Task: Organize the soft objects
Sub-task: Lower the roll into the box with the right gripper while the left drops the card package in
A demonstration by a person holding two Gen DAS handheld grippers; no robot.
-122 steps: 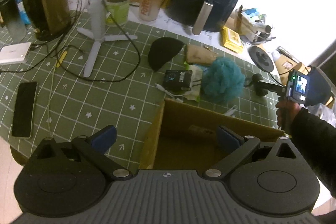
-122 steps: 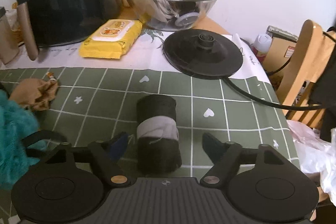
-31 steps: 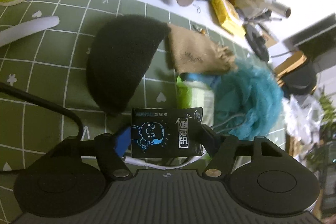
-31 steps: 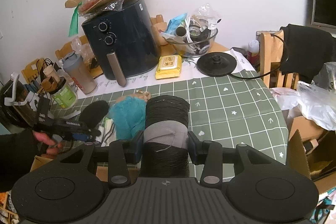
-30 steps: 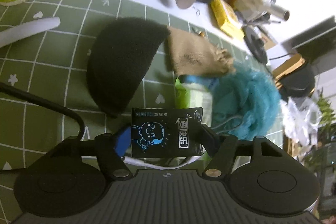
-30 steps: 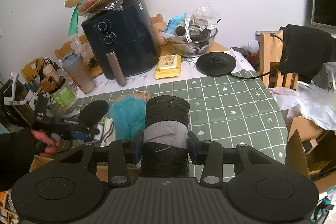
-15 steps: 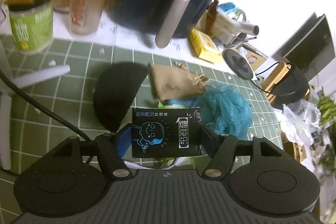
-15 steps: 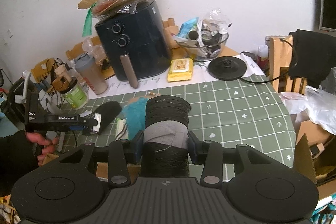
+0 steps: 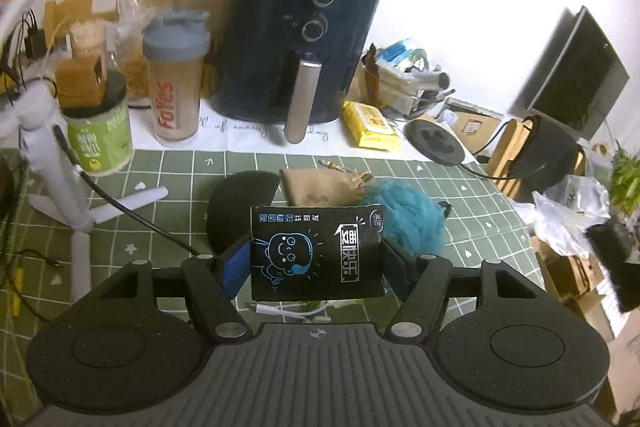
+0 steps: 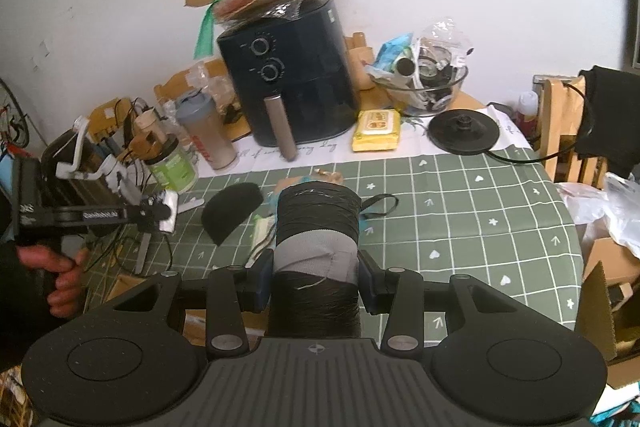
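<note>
My left gripper point(image 9: 316, 261) is shut on a black tissue pack point(image 9: 316, 251) with a blue cartoon face, held up above the green checked tablecloth point(image 9: 168, 187). Behind it lie a black half-round pad point(image 9: 236, 203), a tan cloth pouch point(image 9: 320, 187) and a teal bath puff point(image 9: 412, 219). My right gripper point(image 10: 316, 277) is shut on a black sock roll with a grey band point(image 10: 316, 251), raised above the table. The left gripper with its pack also shows in the right wrist view point(image 10: 160, 213), held in a hand at the left. The black pad point(image 10: 232, 209) lies between them.
A dark air fryer point(image 9: 296, 55), a shaker bottle point(image 9: 176, 79), a green jar point(image 9: 100, 131), a white tripod point(image 9: 68, 179), yellow wipes point(image 9: 372, 127) and a kettle base point(image 9: 436, 143) stand along the back. A cardboard box flap point(image 10: 596, 311) is at the right edge.
My left gripper has lifted and tilted up with the tissue pack, so the table items look farther away. My right gripper has risen a little with the sock roll.
</note>
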